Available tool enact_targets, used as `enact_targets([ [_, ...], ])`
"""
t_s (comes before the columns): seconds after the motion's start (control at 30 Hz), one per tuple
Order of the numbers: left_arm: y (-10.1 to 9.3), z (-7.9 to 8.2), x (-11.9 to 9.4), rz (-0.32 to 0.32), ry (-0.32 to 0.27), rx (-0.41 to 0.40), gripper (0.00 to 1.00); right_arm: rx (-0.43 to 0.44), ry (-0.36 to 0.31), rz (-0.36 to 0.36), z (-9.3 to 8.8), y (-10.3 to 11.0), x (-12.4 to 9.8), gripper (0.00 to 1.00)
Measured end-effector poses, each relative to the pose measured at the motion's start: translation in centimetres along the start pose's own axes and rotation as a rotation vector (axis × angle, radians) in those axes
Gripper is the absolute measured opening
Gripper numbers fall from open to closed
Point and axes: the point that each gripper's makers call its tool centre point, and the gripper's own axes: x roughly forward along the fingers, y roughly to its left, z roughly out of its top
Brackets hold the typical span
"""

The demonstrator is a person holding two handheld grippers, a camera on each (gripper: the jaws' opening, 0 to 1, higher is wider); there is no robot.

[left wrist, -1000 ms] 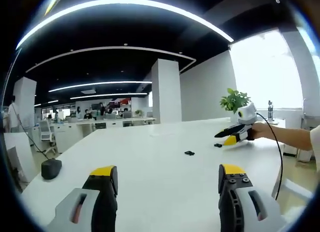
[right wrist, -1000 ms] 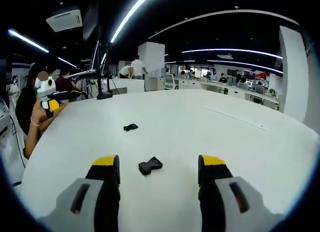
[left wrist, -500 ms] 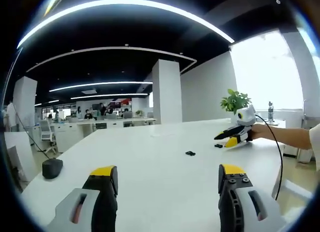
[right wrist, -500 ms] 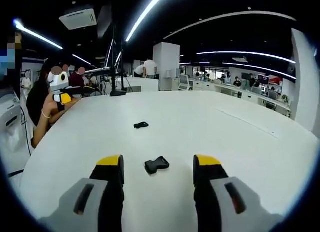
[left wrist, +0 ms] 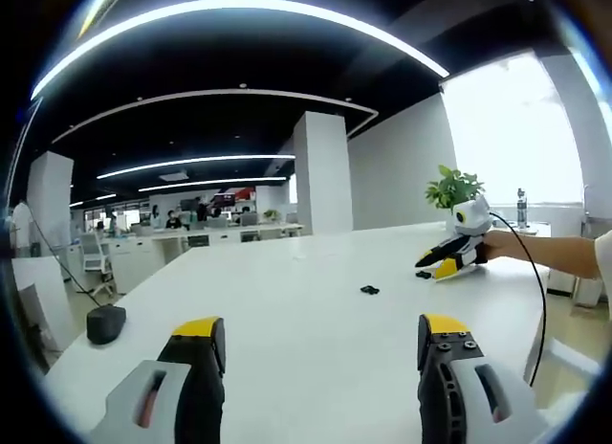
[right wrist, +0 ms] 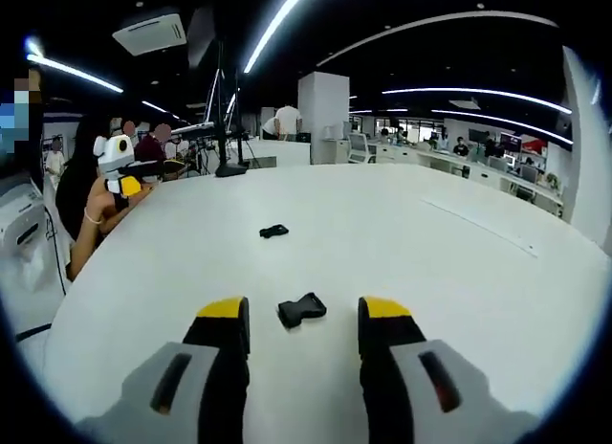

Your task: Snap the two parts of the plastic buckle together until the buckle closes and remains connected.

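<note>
White tabletop spreads wide through an open-plan office with curved ceiling light strips, pillars and distant desks. In the right gripper view, the right gripper sits low over the table, its yellow-tipped jaws level and parted with nothing clamped between them; the near buckle part, a black plastic piece, lies flat on the table in the gap just ahead of the tips, its long axis running roughly across the view, tilted slightly up toward the right, with its forked end toward the left. Farther out on the table and well apart from it lies the second buckle part, small and dark; its facing is too small to tell. Beyond that, at the table's left edge, a person's forearm holds the left gripper up near the table edge. In the left gripper view, the left gripper's own jaws stand wide apart and empty above the bare table, pointing level across it. Past them the second buckle part shows as a small black speck, and farther right the right gripper is held by an outstretched arm, tips angled down over the table, with a potted plant behind. A dark rounded object rests near the table's left edge.
</note>
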Motion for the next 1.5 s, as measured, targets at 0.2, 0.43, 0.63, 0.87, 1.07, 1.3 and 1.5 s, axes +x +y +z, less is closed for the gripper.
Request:
enact_targets([
  [0.2, -0.01, 0.08, -0.13, -0.004, -0.001, -0.003, 0.84, -0.007, 0.023, 0.014, -0.2, 0.17, 0.18, 0.41],
  [0.43, -0.01, 0.09, -0.25, -0.005, -0.001, -0.005, 0.84, -0.015, 0.042, 0.006, -0.37, -0.14, 0.1, 0.37],
  [0.63, 0.04, 0.11, -0.29, -0.004, -0.003, -0.007, 0.84, -0.016, 0.04, -0.003, -0.44, -0.34, -0.02, 0.33],
  [0.87, 0.11, 0.08, -0.38, -0.001, -0.003, -0.007, 0.84, -0.009, 0.032, -0.007, -0.47, -0.43, -0.04, 0.27],
  [1.07, 0.02, 0.05, -0.41, -0.003, -0.001, -0.005, 0.84, -0.005, 0.029, -0.009, -0.48, -0.08, -0.06, 0.24],
  [1.3, -0.05, 0.06, -0.43, -0.005, -0.001, -0.004, 0.84, 0.009, 0.028, -0.008, -0.48, 0.25, -0.05, 0.21],
  [1.5, -0.08, 0.05, -0.43, -0.007, 0.0, -0.004, 0.84, 0.001, 0.025, -0.025, -0.4, 0.15, -0.17, 0.17],
])
